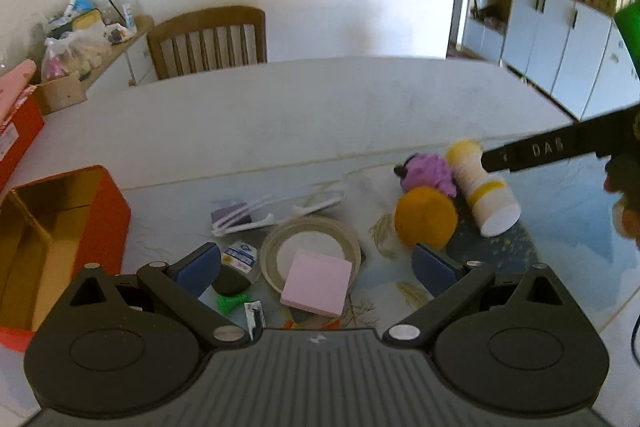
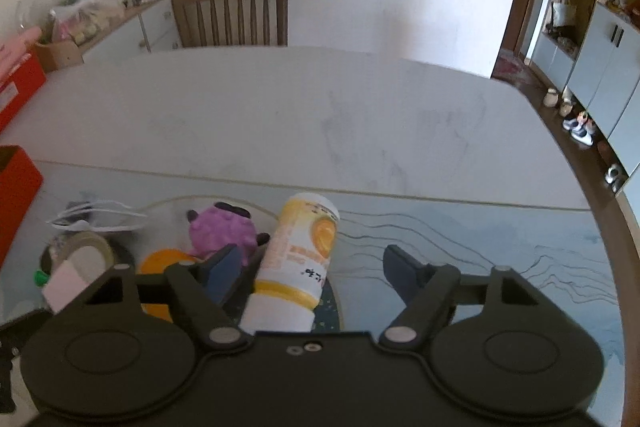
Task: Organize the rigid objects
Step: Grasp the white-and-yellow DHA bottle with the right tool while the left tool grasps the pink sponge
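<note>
A yellow-and-white bottle (image 2: 300, 259) lies on its side on the table, between the fingers of my right gripper (image 2: 314, 271). It lies close to the left finger, with a clear gap to the right one, so the gripper is open. A purple plush (image 2: 224, 231) and an orange round thing (image 2: 160, 263) lie just left of the bottle. My left gripper (image 1: 316, 267) is open above a tape roll (image 1: 280, 239) and a pink note pad (image 1: 316, 283). In the left wrist view the bottle (image 1: 486, 191) shows at the right, with a black finger (image 1: 540, 151) of my right gripper beside its cap.
An open orange box (image 1: 108, 211) with a gold inside stands at the left. White plastic pieces (image 1: 260, 215), a small packet (image 1: 240, 255) and a green bit (image 1: 230, 303) lie near the tape. The far half of the table (image 2: 320, 115) is bare; a wooden chair (image 2: 232, 11) stands behind it.
</note>
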`<state>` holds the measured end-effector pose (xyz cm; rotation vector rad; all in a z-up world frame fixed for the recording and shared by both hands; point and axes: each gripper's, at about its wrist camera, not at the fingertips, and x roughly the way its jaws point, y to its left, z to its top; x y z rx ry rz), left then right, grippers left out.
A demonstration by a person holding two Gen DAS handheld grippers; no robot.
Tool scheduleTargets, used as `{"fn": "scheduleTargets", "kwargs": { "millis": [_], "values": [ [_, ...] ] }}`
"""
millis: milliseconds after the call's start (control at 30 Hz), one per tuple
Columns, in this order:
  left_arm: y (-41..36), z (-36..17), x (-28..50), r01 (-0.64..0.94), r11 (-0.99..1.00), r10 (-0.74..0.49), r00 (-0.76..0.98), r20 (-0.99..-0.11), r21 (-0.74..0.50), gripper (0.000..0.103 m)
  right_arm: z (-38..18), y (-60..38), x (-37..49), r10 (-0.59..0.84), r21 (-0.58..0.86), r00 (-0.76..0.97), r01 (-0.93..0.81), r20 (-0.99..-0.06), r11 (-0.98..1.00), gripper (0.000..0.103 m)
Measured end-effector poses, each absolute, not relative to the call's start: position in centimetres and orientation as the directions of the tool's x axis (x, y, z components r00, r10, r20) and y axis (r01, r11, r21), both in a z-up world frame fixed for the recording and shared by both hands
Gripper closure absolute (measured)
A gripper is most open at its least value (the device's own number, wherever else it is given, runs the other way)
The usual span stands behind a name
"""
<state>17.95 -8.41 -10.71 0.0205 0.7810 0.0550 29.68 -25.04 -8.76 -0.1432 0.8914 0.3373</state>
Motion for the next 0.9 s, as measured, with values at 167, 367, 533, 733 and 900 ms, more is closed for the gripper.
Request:
{"fn": "scheduleTargets", "kwargs": {
  "millis": [167,367,533,733,900],
  "values": [
    [-8.6,-12.1,19.0,-0.038,0.998,0.062,0.691,-0.721,0.049,0.004,-10.0,-25.0,30.8,0.249,0.057,0.535,-0.35,-0.807,0.935,0.035],
    [-9.6,-13.2,20.0,-0.016,0.996,0.072,0.679,-0.73,0.083,0.023,-11.0,-24.7,32.0,0.267,0.093,0.49,-0.35,-0.83,0.932,0.046],
    [-9.4,-13.9,20.5,-0.02,0.996,0.082,0.657,-0.749,0.092,0.033,-11.4,-24.7,32.4,0.283,0.123,0.462,-0.346,-0.841,0.93,0.052],
    [-8.9,-14.2,21.0,-0.035,0.996,0.083,0.644,-0.761,0.078,0.052,-11.7,-24.8,32.6,0.294,0.135,0.453,-0.351,-0.842,0.927,0.054],
    [-9.4,-14.2,20.9,-0.025,0.997,0.076,0.648,-0.758,0.078,0.061,-11.5,-25.0,32.6,0.292,0.131,0.456,-0.352,-0.841,0.927,0.055]
  ]
}}
